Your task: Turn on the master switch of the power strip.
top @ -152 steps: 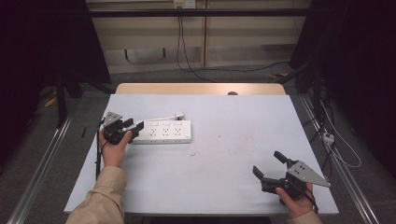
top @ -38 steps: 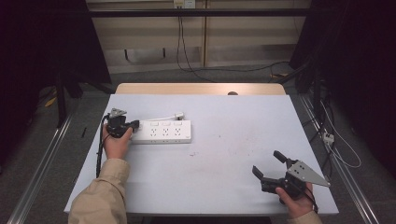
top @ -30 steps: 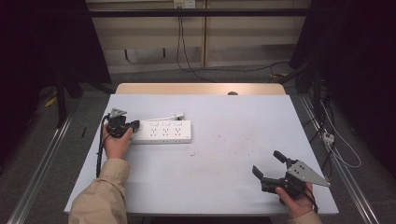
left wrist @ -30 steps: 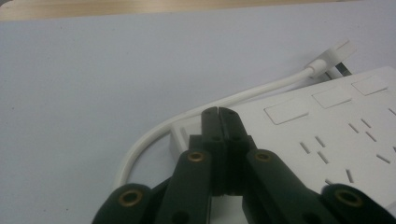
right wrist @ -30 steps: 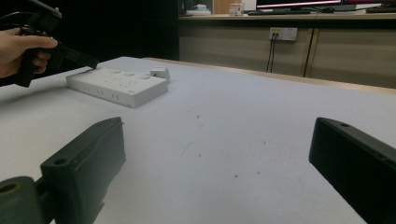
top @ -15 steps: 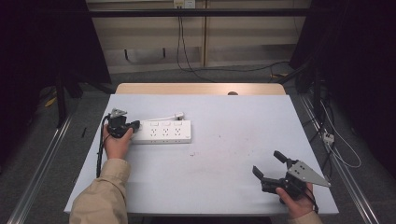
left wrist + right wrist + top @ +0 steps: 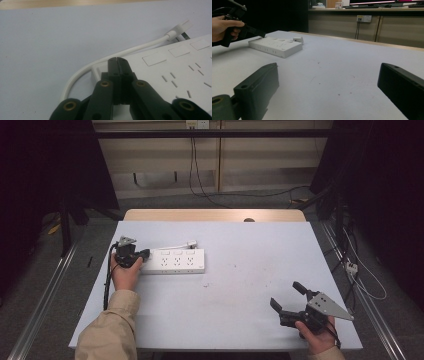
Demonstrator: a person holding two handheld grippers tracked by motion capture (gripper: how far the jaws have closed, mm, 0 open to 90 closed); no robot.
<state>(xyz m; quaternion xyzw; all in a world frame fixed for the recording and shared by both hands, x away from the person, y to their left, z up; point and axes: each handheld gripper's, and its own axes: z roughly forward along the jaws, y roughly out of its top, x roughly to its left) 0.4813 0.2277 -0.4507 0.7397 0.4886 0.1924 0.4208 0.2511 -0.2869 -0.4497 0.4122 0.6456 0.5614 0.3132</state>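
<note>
A white power strip lies flat on the left half of the white table. Its white cable curls from its left end round behind it to a plug lying on the table. My left gripper is shut with nothing between its jaws. Its tips rest at the strip's left end, near where the cable comes out. My right gripper sits low at the table's front right, open and holding nothing. In the right gripper view the jaws stand wide apart, pointing toward the far strip.
The table's far edge has a wooden strip. Cables run down the wall behind the table, and more lie on the floor at the right. Small marks dot the table's middle. Metal rails flank the table.
Five seconds ago the left gripper stood open just left of the strip; now it is shut with its tips on the strip's left end. Over the last second nothing moved.
</note>
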